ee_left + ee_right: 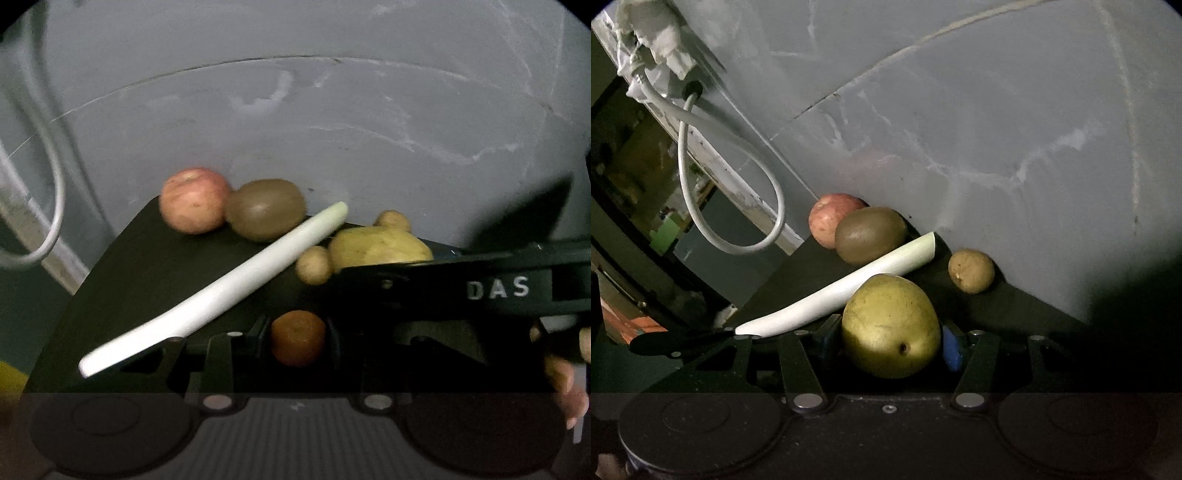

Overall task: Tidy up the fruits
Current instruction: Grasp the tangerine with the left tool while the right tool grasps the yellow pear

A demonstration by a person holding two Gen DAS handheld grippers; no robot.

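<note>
In the left wrist view my left gripper is shut on a small orange fruit just above the black surface. Beyond it lie a pale leek stalk, a red apple, a brown kiwi, two small tan fruits and a yellow-green pear. The right gripper's black body reaches in from the right. In the right wrist view my right gripper is shut on the pear. The leek, kiwi, apple and a small tan fruit lie behind.
A grey wall stands right behind the fruits. A white cable loop and a plug hang at the left by a white frame edge. The black surface ends at its left edge.
</note>
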